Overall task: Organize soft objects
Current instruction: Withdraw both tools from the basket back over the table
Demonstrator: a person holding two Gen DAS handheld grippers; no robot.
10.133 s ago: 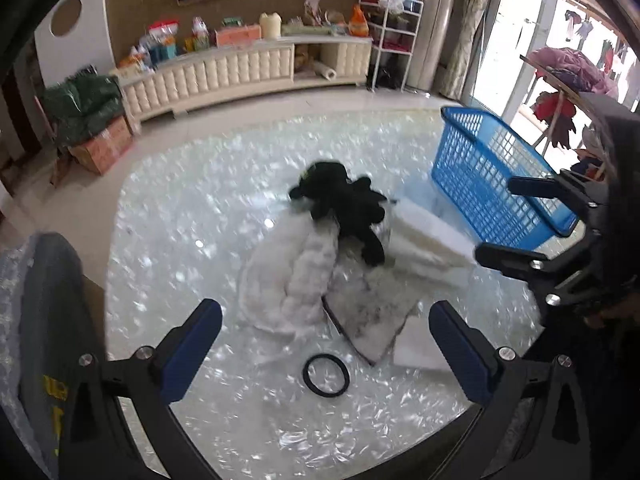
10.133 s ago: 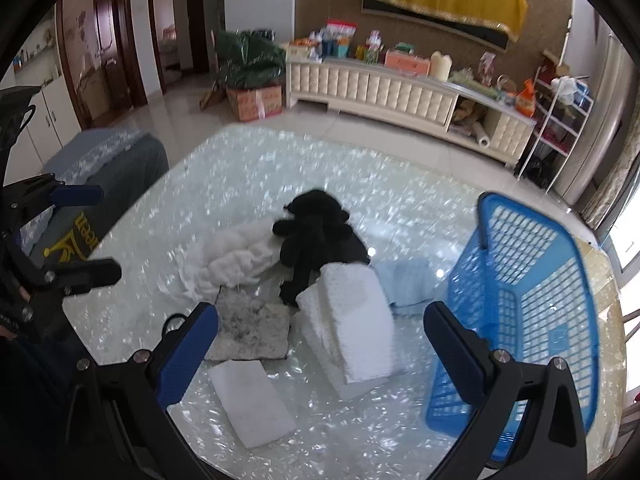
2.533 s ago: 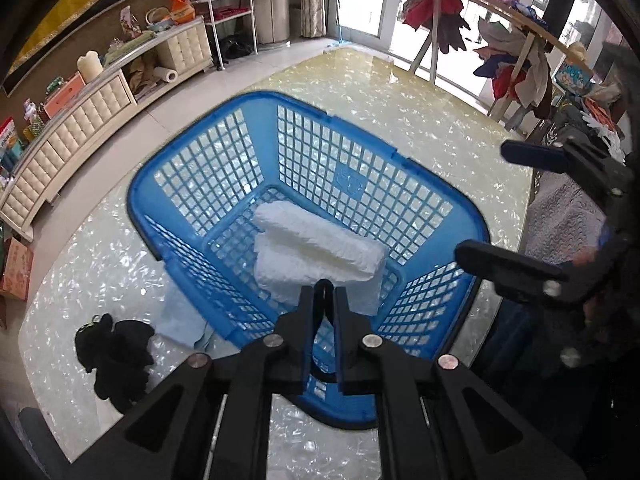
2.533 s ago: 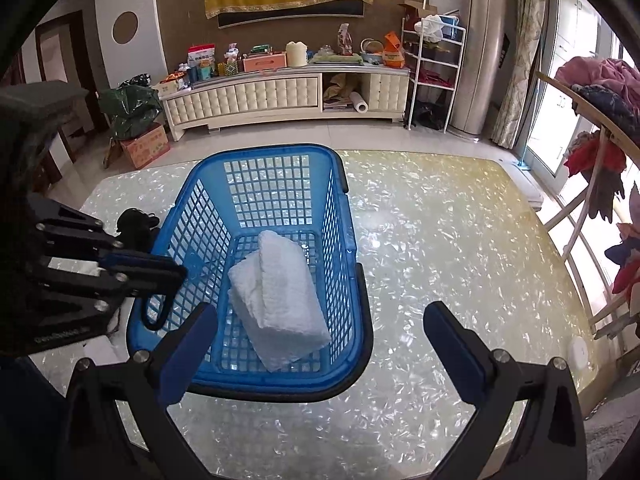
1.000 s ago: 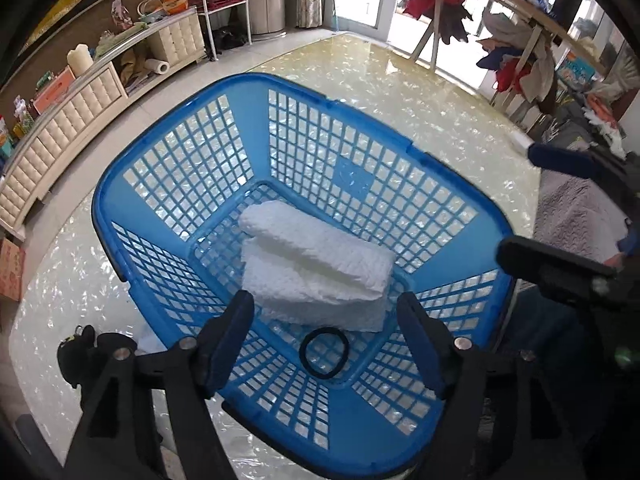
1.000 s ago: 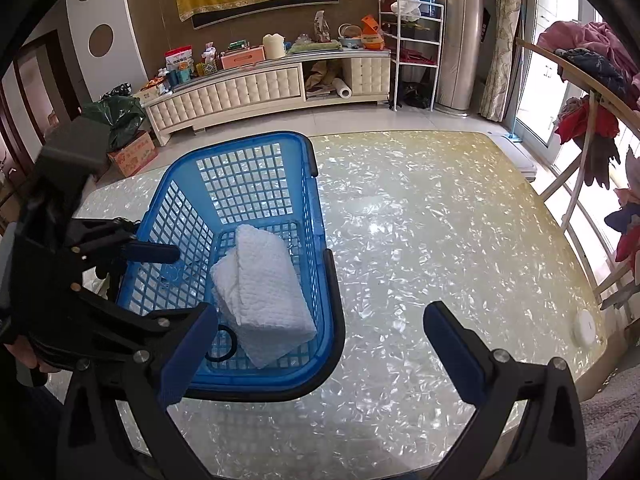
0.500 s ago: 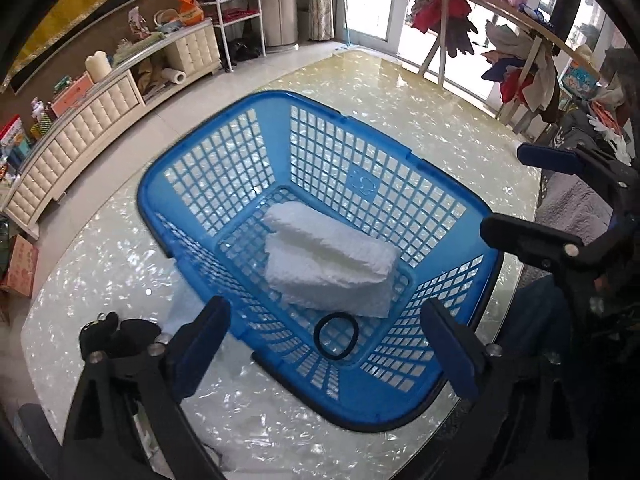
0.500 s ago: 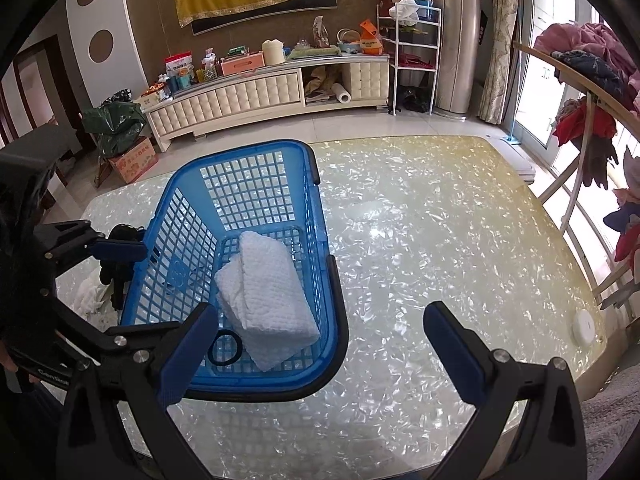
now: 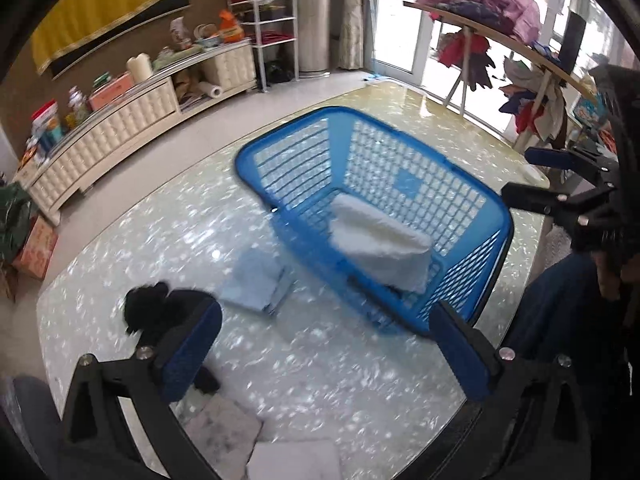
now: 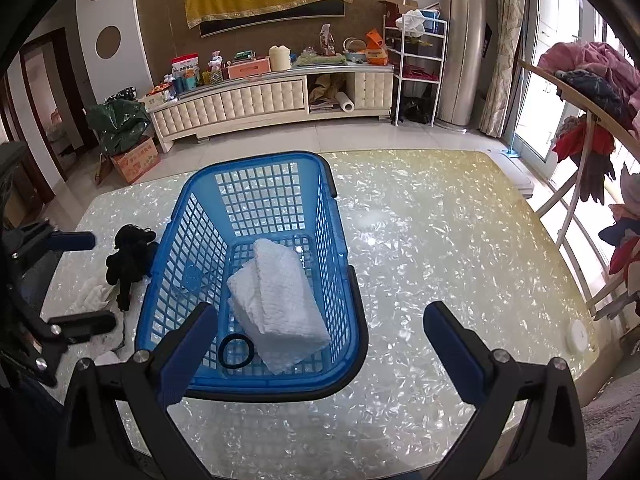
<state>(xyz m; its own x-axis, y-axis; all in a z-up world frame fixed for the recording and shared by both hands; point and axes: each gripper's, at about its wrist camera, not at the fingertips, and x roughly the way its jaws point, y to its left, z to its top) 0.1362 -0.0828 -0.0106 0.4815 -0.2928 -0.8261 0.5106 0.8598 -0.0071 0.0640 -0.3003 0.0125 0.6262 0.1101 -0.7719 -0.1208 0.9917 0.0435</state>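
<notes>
left tongs swung off basket, jaws just widened, empty | right tongs wide, empty | lattice plastic basket: nubby folded towel, rubber ring

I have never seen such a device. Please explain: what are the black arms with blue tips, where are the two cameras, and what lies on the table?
A person holds a two-finger gripper in each hand; a camera on each looks along its fingers. One picture is from the left gripper, whose jaws have just been opening, one from the right gripper. Both are open and empty. On the table stands a blue basket with a white towel and a black ring inside. Outside lie a black plush toy and folded cloths.
</notes>
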